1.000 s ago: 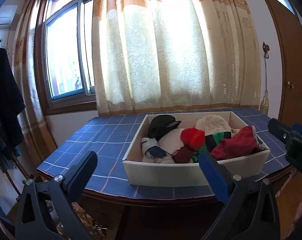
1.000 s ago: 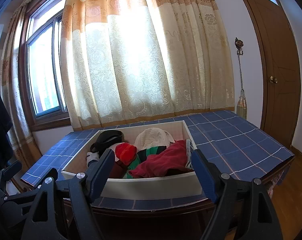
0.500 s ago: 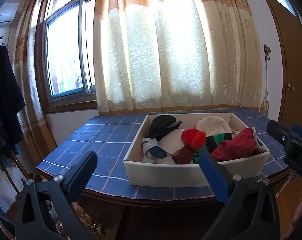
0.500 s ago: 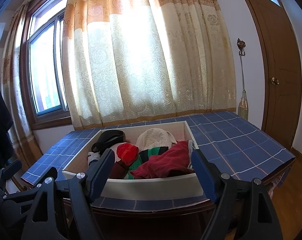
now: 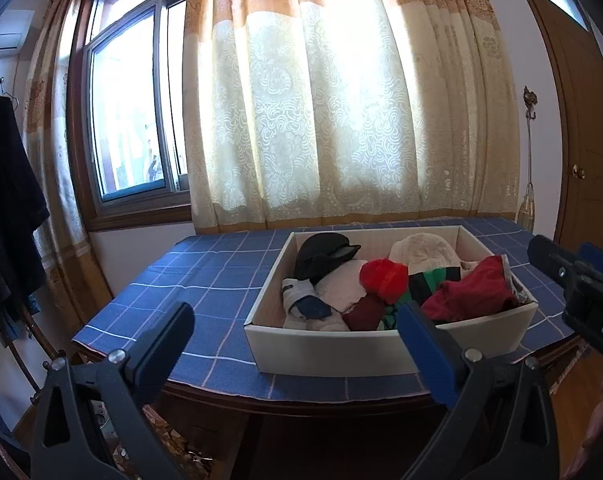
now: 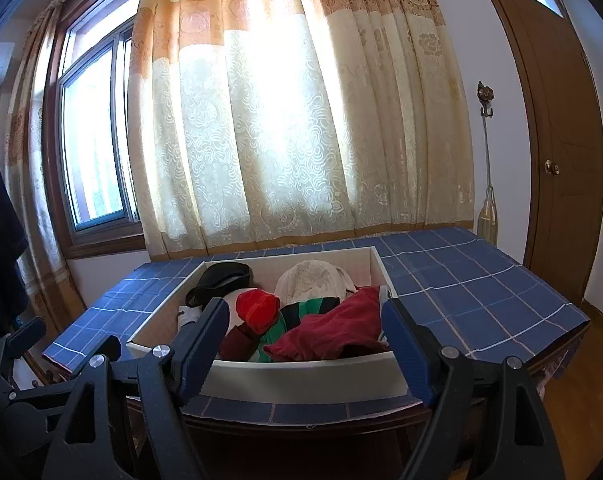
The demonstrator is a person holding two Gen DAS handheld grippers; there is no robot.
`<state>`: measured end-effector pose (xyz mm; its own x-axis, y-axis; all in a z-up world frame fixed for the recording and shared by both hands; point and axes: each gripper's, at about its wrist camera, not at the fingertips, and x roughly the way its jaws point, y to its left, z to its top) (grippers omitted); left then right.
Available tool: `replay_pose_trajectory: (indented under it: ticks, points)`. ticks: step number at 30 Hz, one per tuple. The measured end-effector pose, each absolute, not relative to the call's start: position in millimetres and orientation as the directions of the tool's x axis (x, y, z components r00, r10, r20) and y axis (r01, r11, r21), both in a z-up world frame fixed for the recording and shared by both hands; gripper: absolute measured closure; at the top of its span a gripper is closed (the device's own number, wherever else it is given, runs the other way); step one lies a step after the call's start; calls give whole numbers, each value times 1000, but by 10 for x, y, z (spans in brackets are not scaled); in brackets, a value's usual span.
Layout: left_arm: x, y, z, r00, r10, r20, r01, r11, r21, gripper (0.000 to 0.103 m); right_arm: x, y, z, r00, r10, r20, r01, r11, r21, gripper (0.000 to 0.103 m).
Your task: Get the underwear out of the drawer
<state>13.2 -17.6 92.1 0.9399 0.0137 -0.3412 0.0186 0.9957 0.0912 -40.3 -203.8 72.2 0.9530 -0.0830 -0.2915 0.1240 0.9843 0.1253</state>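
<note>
A white drawer box (image 5: 333,350) (image 6: 313,380) full of clothes sits on a table with a blue checked cloth (image 5: 205,280) (image 6: 473,292). A dark red garment (image 5: 471,296) (image 6: 333,330), likely underwear, lies at its near right, beside a bright red item (image 5: 383,274) (image 6: 257,308), green-and-black striped cloth, white pieces and a black cap (image 5: 323,250). My left gripper (image 5: 297,320) is open, short of the table's near edge and left of the box. My right gripper (image 6: 305,320) is open too, held back from the box's front wall, nothing between its fingers.
A lace curtain (image 5: 321,120) and a window (image 5: 133,120) stand behind the table. Dark clothes (image 5: 5,216) hang at the left. A wooden door (image 6: 561,152) is at the right. The right gripper's body (image 5: 581,284) shows at the left view's right edge.
</note>
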Motion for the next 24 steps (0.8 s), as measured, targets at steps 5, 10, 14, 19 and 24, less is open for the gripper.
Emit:
replay_pose_trajectory:
  ticks: [5, 10, 14, 19, 24]
  points:
    - [106, -172, 952, 946, 2, -325, 27, 996, 86, 0, -395, -2030, 722, 952, -81, -294, 123, 984, 129, 23]
    - [101, -162, 959, 947, -17, -321, 43, 996, 73, 0, -402, -2033, 727, 953, -79, -291, 122, 984, 132, 23]
    - [78, -154, 954, 949, -58, -309, 78, 996, 53, 0, -405, -2033, 725, 955, -76, -288, 118, 984, 133, 23]
    - [88, -171, 951, 951, -44, -306, 67, 996, 64, 0, -391, -2030, 703, 952, -71, -298, 116, 984, 137, 23]
    - [127, -152, 946, 947, -27, -319, 50, 997, 64, 0, -394, -2027, 696, 952, -72, -299, 117, 984, 138, 23]
